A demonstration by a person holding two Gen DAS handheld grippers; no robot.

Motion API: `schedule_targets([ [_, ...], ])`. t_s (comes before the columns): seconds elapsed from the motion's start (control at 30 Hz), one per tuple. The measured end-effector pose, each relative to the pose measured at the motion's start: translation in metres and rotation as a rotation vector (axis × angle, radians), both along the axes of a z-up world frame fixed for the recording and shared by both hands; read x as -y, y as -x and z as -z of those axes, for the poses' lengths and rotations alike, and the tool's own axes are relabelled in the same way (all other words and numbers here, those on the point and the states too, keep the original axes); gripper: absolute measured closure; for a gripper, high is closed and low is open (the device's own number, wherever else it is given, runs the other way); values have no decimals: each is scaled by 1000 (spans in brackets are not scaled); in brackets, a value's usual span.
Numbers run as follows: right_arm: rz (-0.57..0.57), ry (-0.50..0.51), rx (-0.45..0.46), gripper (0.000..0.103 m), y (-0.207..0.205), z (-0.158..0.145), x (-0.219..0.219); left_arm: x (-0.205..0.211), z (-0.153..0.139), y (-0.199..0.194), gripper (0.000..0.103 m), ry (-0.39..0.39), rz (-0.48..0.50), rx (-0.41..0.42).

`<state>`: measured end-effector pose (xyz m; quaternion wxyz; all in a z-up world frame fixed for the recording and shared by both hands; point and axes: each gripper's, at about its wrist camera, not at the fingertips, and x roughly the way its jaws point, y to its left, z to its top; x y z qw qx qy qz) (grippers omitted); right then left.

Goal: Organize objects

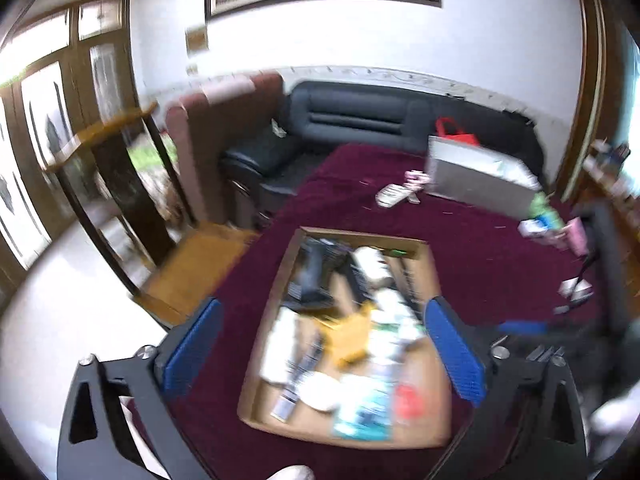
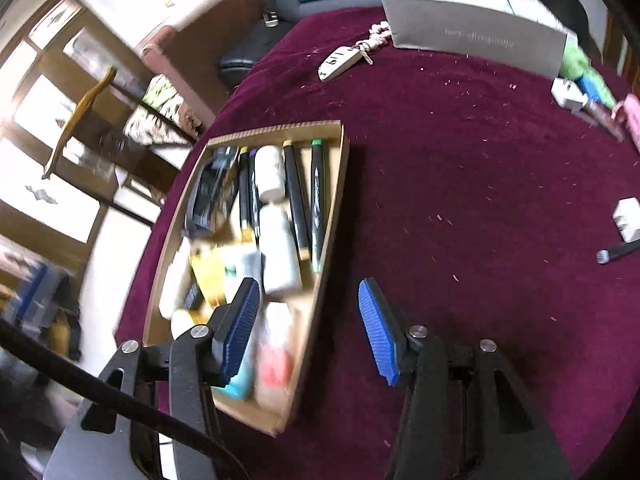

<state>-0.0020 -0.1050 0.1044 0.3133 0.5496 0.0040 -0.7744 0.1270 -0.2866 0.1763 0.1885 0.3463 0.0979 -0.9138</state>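
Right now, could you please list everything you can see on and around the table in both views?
shallow cardboard tray: one, brown, on the table's left part, crowded with items
black markers: several, side by side along the tray's far right part
white bottles: two, end to end beside the markers
maroon tablecloth: one, covers the table
white key fob: one, far side of the cloth, on a pink cord
grey paper bag: one, far edge
white adapter: one, right edge
black sofa: one, behind the table
left gripper: blue-padded fingers, open, empty, above the tray
right gripper: blue-padded fingers, open, empty, over the tray's near right edge
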Motion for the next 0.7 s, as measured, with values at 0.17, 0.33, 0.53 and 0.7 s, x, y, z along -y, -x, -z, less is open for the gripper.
schedule_targets([
  [0.17,-73,0,8,50,-34,8,-15,-19,5,-11,3,-155,6,14],
  [0.33,-103,-1,-5,50,-50,11,-33,-27,6,-26,3,-137,-57,51],
  [0.53,-171,-51,-91,50,-79,6,-32,-28,24,-43,3,-163,-136,113],
  [0.7,-233,-73,-130,50,-99,5,-17,-29,33,-51,3,-115,-190,176],
])
